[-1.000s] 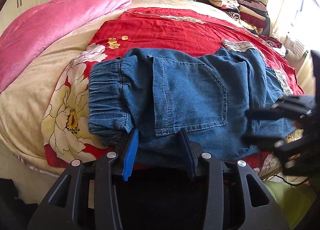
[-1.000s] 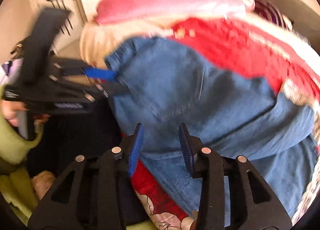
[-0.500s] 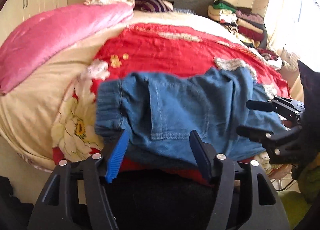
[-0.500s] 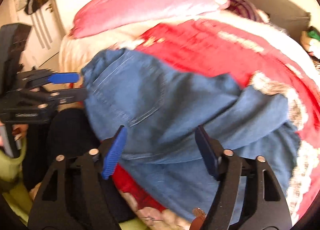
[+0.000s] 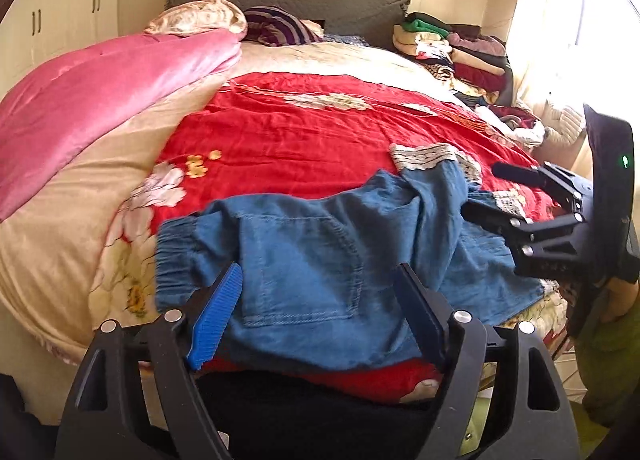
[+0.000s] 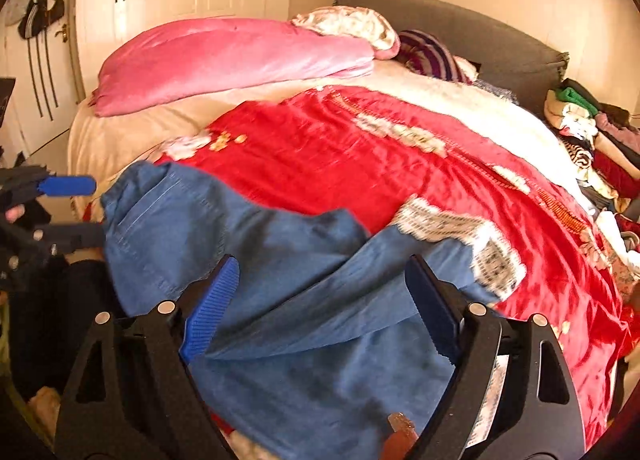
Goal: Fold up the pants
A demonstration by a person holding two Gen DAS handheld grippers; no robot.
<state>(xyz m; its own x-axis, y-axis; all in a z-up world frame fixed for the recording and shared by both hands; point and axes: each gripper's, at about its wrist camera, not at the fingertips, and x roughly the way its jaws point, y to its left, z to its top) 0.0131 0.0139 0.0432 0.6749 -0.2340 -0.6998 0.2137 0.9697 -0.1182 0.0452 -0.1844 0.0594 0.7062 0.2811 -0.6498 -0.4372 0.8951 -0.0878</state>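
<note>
Bed (image 5: 48, 260) with red floral cover (image 5: 304, 140); pink quilt (image 5: 100, 100) along far side, stack of folded clothes (image 5: 452, 48) by headboard. Blue denim pants (image 5: 320, 260) lying crumpled at near edge of cover, waistband left, lace-trimmed hems right. Left gripper (image 5: 320, 312) jaws wide apart, holding nothing. Right gripper (image 6: 320, 308) likewise spread, empty, above pant legs.

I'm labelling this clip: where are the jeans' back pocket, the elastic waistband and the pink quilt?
back pocket (image 5: 304, 268), left wrist view, middle of the stitched patch.
elastic waistband (image 5: 176, 256), left wrist view, gathered edge.
pink quilt (image 6: 224, 56), right wrist view, top surface.
</note>
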